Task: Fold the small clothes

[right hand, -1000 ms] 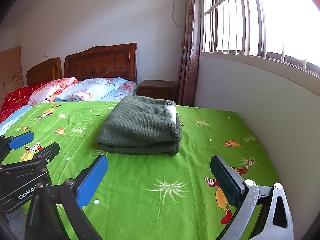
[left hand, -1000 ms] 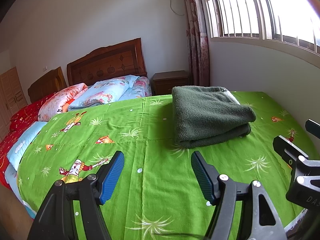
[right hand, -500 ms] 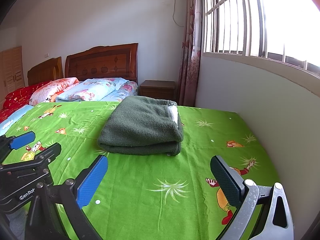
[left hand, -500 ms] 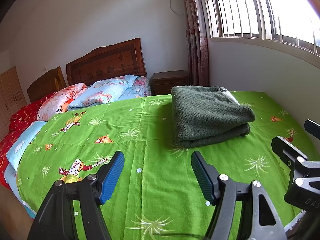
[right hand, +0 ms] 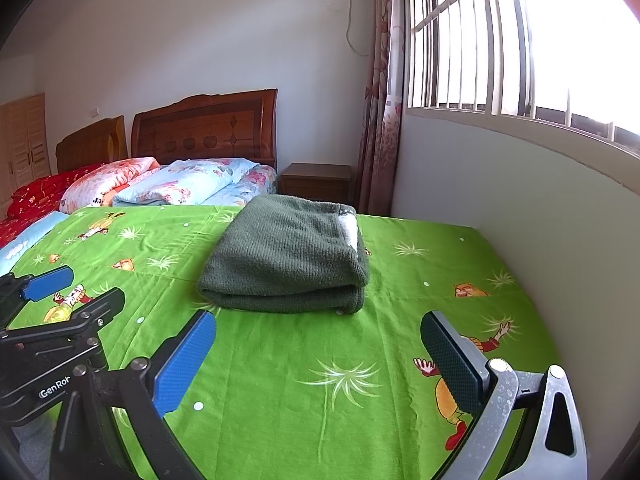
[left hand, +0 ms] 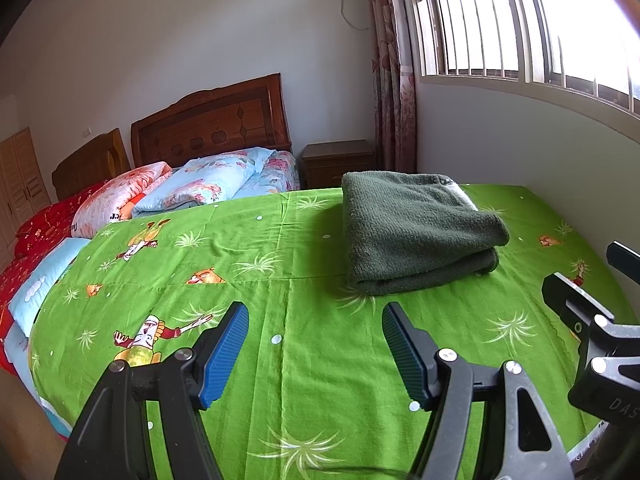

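A dark green knitted garment point(left hand: 416, 232) lies folded into a thick rectangle on the green cartoon-print bedspread point(left hand: 312, 360), with a bit of white lining showing at its far right edge. It also shows in the right wrist view point(right hand: 288, 260). My left gripper point(left hand: 316, 348) is open and empty, held above the bedspread short of the garment. My right gripper point(right hand: 320, 356) is open and empty, also short of the garment. Each gripper shows at the edge of the other's view.
Floral pillows and quilts point(left hand: 208, 184) lie by the wooden headboard point(left hand: 212, 124). A wooden nightstand point(left hand: 340, 160) stands by the curtain. A white wall point(right hand: 520, 208) under the barred window borders the bed's right side. The bed's left edge drops to the floor point(left hand: 24, 440).
The right wrist view has drifted slightly, so the garment sits a little further right and higher in it. Both grippers stay open and nothing on the bed has moved.
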`<move>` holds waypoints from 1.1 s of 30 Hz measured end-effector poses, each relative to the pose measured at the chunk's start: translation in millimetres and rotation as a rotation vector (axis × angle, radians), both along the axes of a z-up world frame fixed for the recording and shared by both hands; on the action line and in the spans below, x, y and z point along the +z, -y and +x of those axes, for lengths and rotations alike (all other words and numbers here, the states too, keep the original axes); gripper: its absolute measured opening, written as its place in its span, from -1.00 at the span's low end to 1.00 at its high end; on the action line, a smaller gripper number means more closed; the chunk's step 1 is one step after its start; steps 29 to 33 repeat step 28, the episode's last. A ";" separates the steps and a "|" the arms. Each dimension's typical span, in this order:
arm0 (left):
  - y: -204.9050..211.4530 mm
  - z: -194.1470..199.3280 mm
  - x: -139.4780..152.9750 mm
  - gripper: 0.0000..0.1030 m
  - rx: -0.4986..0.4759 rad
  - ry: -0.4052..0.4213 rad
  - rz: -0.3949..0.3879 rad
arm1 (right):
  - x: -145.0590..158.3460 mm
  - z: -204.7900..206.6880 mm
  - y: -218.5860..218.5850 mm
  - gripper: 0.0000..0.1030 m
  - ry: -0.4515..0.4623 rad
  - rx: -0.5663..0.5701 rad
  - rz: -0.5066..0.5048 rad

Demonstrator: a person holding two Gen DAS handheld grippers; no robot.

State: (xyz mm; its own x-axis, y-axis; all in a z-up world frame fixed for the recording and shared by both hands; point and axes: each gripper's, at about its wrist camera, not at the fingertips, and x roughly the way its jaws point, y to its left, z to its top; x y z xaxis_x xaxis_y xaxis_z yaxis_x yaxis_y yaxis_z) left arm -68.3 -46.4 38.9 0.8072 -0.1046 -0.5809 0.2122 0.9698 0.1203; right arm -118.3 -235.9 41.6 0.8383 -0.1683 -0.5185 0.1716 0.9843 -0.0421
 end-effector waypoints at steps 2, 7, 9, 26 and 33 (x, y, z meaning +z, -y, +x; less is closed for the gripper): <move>-0.1 0.0 0.0 0.37 0.000 0.000 0.000 | -0.1 0.0 0.0 1.00 0.000 0.001 0.000; -0.2 0.0 -0.5 0.37 0.000 0.000 0.003 | -0.8 -0.4 -0.4 1.00 -0.004 0.000 0.001; -0.7 0.1 -0.6 0.37 0.000 0.000 0.002 | -1.0 -0.7 -0.1 1.00 -0.004 0.000 0.002; -1.0 1.5 -8.7 0.37 0.010 -0.016 0.002 | -3.3 -1.8 0.3 1.00 -0.007 0.000 0.005; -0.3 0.9 -8.8 0.37 0.012 -0.009 0.006 | -3.6 -1.8 0.5 1.00 -0.008 0.000 0.006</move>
